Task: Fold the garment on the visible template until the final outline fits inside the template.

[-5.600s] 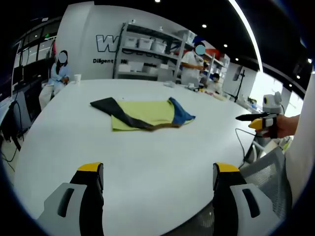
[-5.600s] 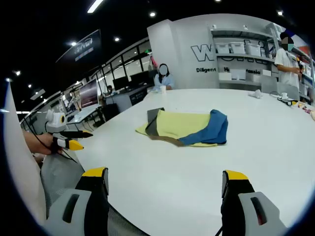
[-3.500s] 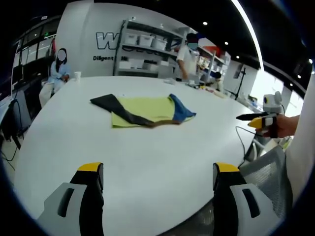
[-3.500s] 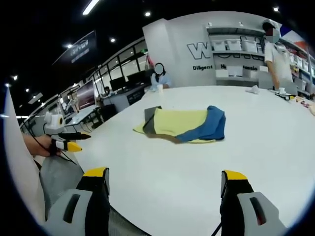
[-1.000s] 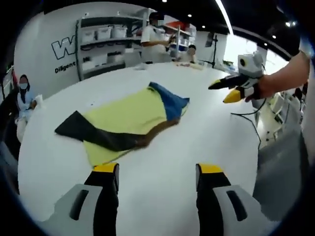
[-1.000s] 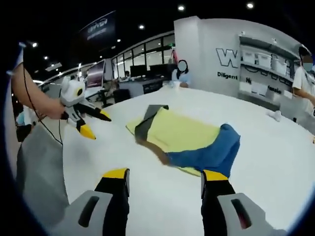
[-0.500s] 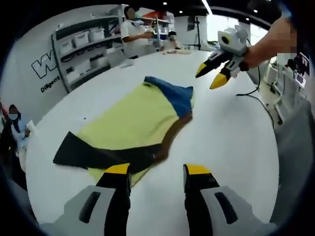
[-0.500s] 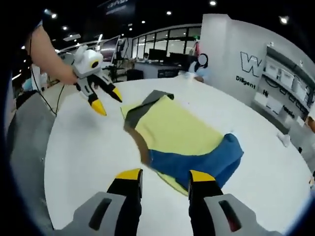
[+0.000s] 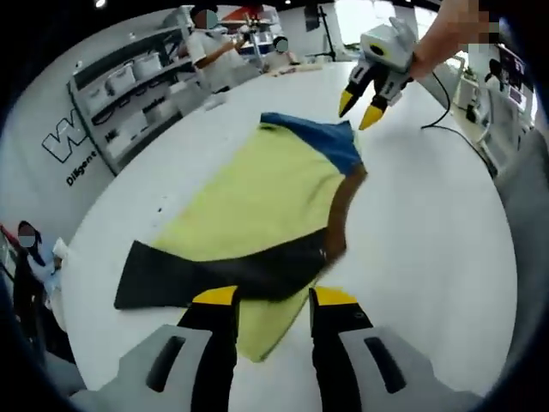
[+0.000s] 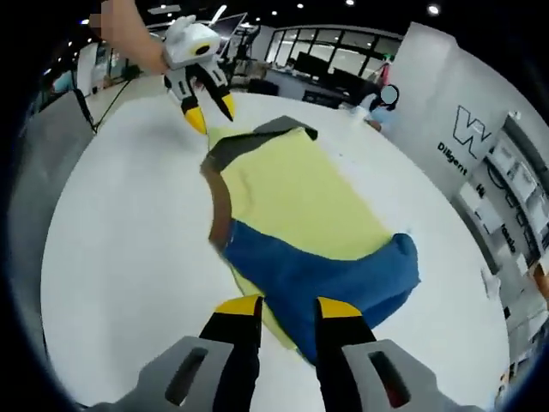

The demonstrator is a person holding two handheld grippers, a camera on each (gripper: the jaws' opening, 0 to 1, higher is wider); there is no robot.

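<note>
On the white table [image 9: 429,257], both grippers hang over opposite ends of the yellow-blue garment [image 9: 257,193], jaws parted, unladen; next, each must pinch an edge.

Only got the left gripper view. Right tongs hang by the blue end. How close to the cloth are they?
Observer: In the right gripper view, the right tongs sit over the near edge of the blue section, jaws narrowly apart with blue cloth showing between them.
Operator: Anything under that edge?
Observer: A yellow layer pokes out beneath it, beside one tip.
Operator: And the far end?
Observer: The left tongs hover by the dark sleeve, tips down. I can't tell if they touch it.
</note>
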